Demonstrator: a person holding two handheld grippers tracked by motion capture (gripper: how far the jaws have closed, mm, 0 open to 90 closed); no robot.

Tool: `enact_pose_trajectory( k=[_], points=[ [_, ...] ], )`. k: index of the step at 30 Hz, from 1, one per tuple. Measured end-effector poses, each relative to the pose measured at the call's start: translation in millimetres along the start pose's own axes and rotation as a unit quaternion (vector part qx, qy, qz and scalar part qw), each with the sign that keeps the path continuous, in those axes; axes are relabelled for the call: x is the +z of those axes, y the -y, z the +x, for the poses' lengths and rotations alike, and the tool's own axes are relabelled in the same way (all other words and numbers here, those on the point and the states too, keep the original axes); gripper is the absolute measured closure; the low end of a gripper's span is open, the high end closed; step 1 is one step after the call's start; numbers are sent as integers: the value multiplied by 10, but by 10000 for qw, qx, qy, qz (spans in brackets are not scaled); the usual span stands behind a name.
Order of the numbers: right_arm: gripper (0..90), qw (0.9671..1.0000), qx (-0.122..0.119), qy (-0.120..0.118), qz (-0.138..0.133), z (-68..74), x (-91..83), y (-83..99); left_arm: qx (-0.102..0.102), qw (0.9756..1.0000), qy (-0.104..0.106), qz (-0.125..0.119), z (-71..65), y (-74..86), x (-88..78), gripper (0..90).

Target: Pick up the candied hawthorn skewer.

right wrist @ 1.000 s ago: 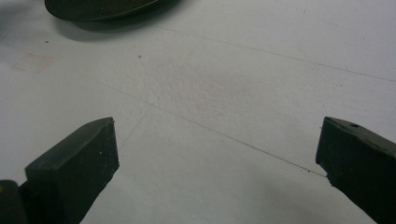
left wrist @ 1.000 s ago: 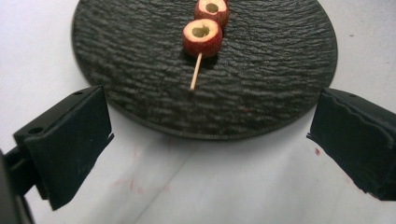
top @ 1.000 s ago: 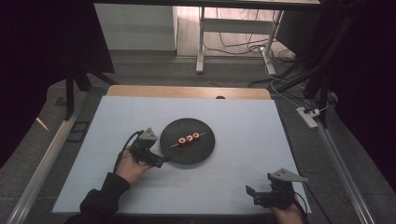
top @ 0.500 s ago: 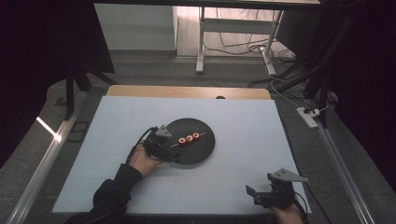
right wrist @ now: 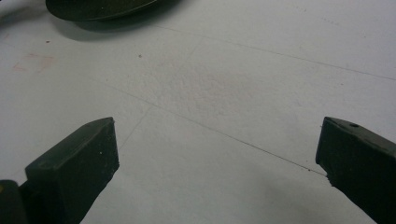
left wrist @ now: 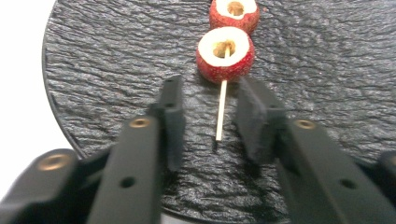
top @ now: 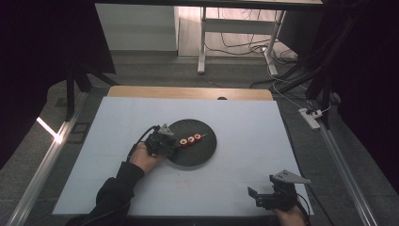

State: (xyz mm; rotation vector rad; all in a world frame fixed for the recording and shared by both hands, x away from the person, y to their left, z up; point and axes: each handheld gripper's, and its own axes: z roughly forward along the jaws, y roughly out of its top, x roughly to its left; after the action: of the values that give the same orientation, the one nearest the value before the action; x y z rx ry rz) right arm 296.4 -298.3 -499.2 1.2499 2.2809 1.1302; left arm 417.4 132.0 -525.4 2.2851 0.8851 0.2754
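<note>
Three red fruit slices [top: 190, 140] sit threaded on a thin skewer [left wrist: 221, 110] that lies on a round black plate [top: 200, 153], the one container on the white table [top: 244, 122]. In the high view the slices run in a short row across the plate's middle, from left of centre toward the far right. In the left gripper view the nearest slice [left wrist: 225, 53] shows a pale cut face with the stick through its core, and a second slice [left wrist: 234, 13] lies just behind it. The skewer's bare end points back at the left gripper [left wrist: 212, 116], whose jaws have just been closing; they stand on either side of the stick, with clear gaps, not yet pinching it. The pads hover low over the plate's rough slate surface. The right gripper [top: 259, 197] rests near the table's front right corner, well apart from the plate, its jaws spread wide over bare tabletop with nothing between them.
</note>
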Motion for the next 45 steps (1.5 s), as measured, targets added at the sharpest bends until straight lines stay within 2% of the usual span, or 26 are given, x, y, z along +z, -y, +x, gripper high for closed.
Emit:
enact_pose_trajectory(
  k=[1,2,4,8,12,17,22,28,33,36,38,45],
  points=[
    [0,10000,3,-3,-9,0,1,1,2,10000,-53,13,-7,-3,1,727],
    [0,10000,3,-3,-9,0,1,1,8,10000,-43,38,-9,-7,-1,727],
    [0,10000,3,-2,-9,1,1,1,52,10000,-18,59,-19,-8,1,840],
    [0,10000,8,0,-16,1,1,2,-76,9999,66,115,-34,-18,-4,888],
    [0,10000,3,2,-16,2,1,2,-85,9999,106,72,-35,-5,-4,895],
    [0,10000,3,3,-14,2,1,2,-41,10000,36,10,-58,8,-1,899],
    [0,10000,3,-7,-23,-1,-1,3,-59,9996,117,-260,-70,5,-36,899],
    [0,10000,1,-7,-23,0,-2,4,-89,9985,246,-481,-95,4,-140,898],
    [0,10000,-4,-6,-16,0,-4,3,-41,9970,330,-701,-166,9,-275,898],
    [0,10000,-6,-9,-20,0,-5,4,-32,9965,369,-749,-192,13,-329,898],
    [0,10000,-8,-14,-21,0,-6,4,-36,9952,417,-880,-232,29,-416,898],
    [0,10000,-22,-12,-25,3,-6,4,-39,9927,499,-1101,-303,80,-586,898]
  ],
)
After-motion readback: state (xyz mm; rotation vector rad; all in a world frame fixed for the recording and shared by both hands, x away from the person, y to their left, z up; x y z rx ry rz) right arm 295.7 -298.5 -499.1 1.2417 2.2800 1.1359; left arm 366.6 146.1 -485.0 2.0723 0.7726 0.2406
